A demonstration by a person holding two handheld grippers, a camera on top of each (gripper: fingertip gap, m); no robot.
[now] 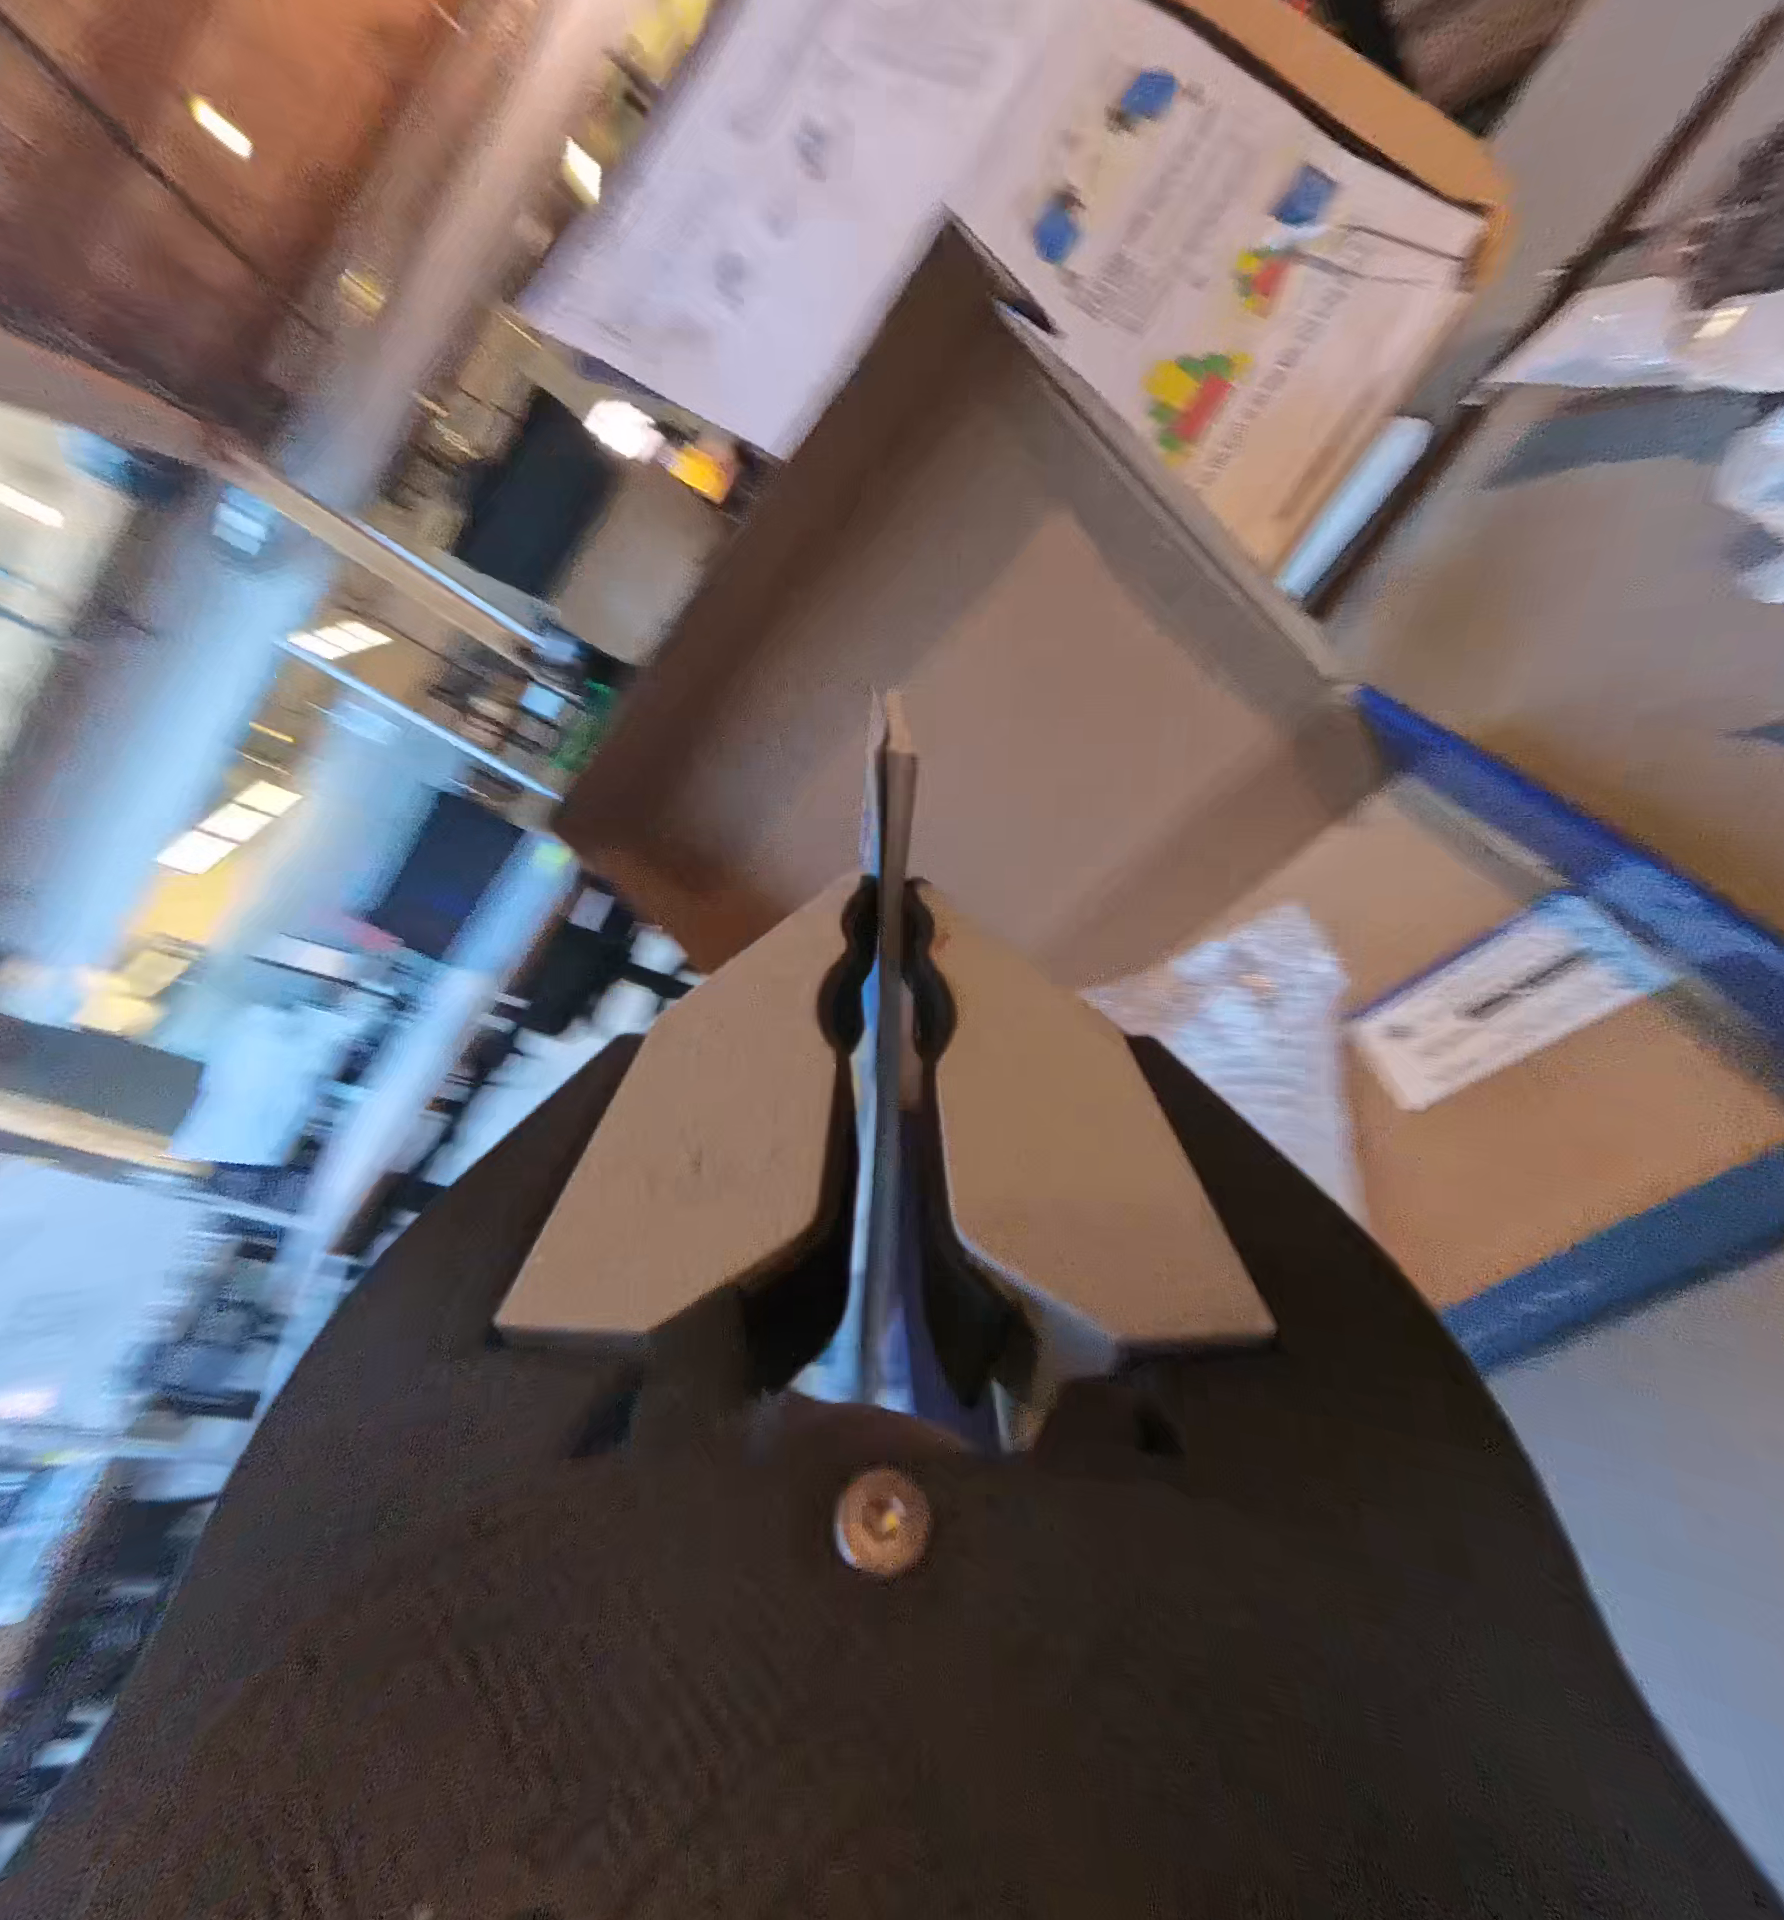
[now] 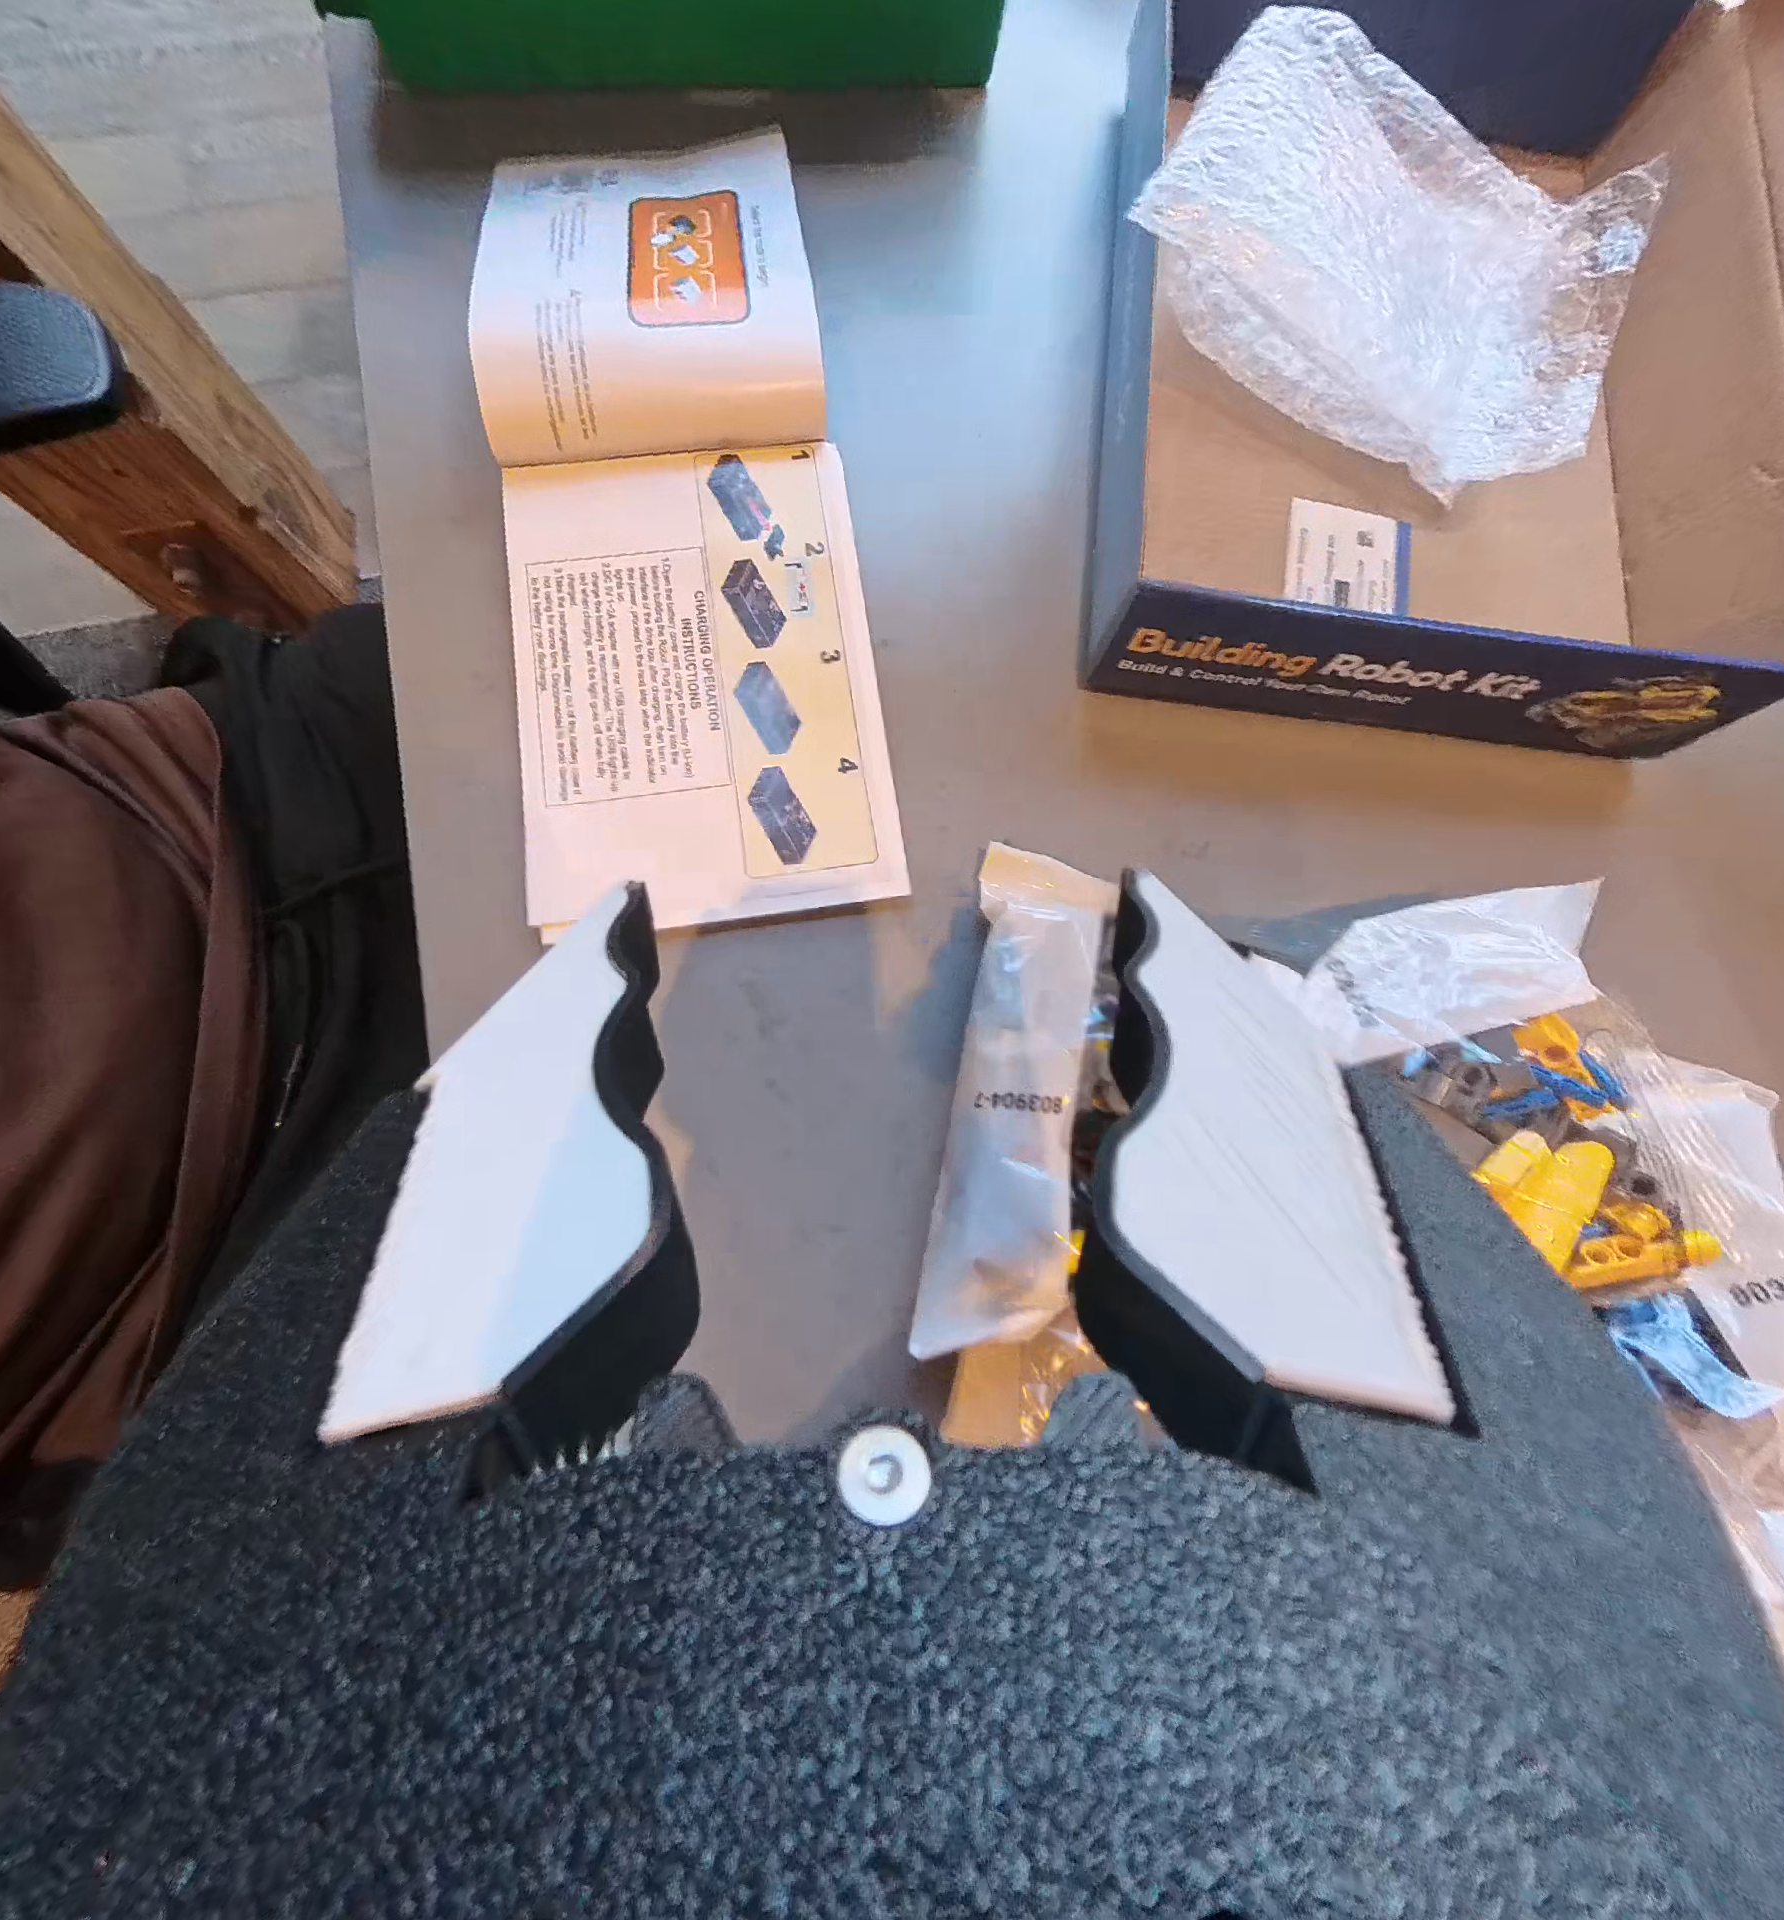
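1. The grey bench (image 2: 929,436) carries everything, and a person's brown-clad lap sits at its left edge.
2. An open blue box (image 2: 1428,675) lies at the far right of the bench. Crumpled clear wrap (image 2: 1387,260) and a small card (image 2: 1347,561) lie inside it. The box's far end is cut off at the top of the right wrist view.
3. An open booklet (image 2: 680,540) lies flat on the bench, just ahead of the right gripper's left finger.
4. The right gripper (image 2: 883,904) hangs over the bench with its jaws spread wide and gripping nothing. A narrow clear bag of grey parts (image 2: 1013,1122) lies between them, close against the right finger.
5. Bags of yellow and blue parts (image 2: 1553,1174) lie to the right, partly hidden behind that finger.
6. The left gripper (image 1: 893,894) has its jaws closed on a thin sheet (image 1: 893,790), seen edge-on. It may be a folded leaflet or a card, but the picture is too blurred to say. Brown cardboard (image 1: 1023,644) stands just beyond it.
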